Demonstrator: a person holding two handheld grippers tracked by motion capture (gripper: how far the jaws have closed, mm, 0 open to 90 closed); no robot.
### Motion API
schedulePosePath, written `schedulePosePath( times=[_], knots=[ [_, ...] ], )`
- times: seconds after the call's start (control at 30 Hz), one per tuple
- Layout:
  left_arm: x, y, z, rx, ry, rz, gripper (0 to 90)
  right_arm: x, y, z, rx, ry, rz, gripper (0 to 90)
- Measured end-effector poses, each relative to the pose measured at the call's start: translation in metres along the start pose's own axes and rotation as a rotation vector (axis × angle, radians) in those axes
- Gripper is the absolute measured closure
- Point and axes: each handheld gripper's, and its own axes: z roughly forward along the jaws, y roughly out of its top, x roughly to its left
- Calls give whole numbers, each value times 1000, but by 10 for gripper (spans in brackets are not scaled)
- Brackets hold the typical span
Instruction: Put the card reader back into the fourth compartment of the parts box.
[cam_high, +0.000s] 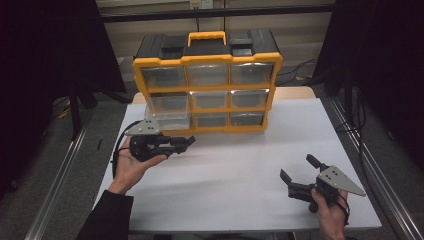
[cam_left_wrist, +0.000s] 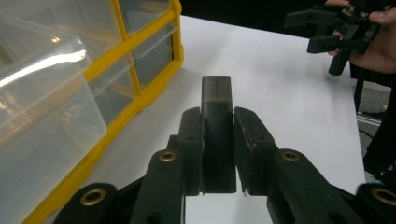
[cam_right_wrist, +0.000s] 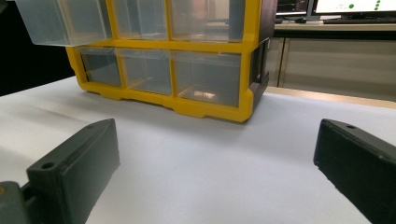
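My left gripper (cam_high: 187, 141) hovers over the white table just in front of the yellow drawer cabinet (cam_high: 207, 60), lying in an upturned palm. In the left gripper view its jaws (cam_left_wrist: 218, 115) are shut on a dark, flat rectangular block (cam_left_wrist: 216, 93) that sticks out past the fingertips. One clear drawer (cam_high: 167, 109) at the cabinet's left is pulled out; it looms at the left as the drawer (cam_left_wrist: 42, 98). My right gripper (cam_high: 300, 168) rests at the near right of the table, open and holding nothing, and in its own view the right gripper (cam_right_wrist: 219, 140) faces the cabinet (cam_right_wrist: 210, 109).
The white table (cam_high: 240, 160) ends close to the right hand at its front and right edges. Dark curtains flank both sides. The right gripper (cam_left_wrist: 327, 32) also appears far off in the left gripper view. A desk with monitors (cam_right_wrist: 355, 7) stands behind the cabinet.
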Motion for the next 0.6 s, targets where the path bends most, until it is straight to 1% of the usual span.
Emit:
schedulePosePath(
  times=[0.07, 0.13, 0.23, 0.27, 0.33, 0.4, 0.47, 0.53, 0.6],
  knots=[
    [0, 2, -4, -7, 2, 4, 737, 0, 0, 0, 3, 1, 0, 0],
    [1, 5, -8, 7, -4, 8, 737, 0, 0, -1, 1, -3, -1, 0],
    [0, 8, -14, 8, -5, 16, 737, 1, -1, -2, 0, 1, 2, 0],
    [0, 8, -17, 18, 3, 28, 738, 1, -1, -3, 0, 1, 2, 0],
    [1, 10, -20, 5, 12, 20, 738, 1, -1, -4, -1, -1, 1, 0],
    [2, 12, -25, 0, 24, 23, 738, 1, -1, -4, -1, -3, 2, 0],
    [2, 15, -29, 6, 37, 36, 738, 1, -1, -5, 1, -6, 3, 0],
    [2, 16, -32, 6, 28, 50, 737, 1, -1, -5, 0, -8, 3, 0],
    [2, 17, -37, 7, 47, 43, 737, 1, -1, -5, 2, -6, 4, 0]
  ],
)
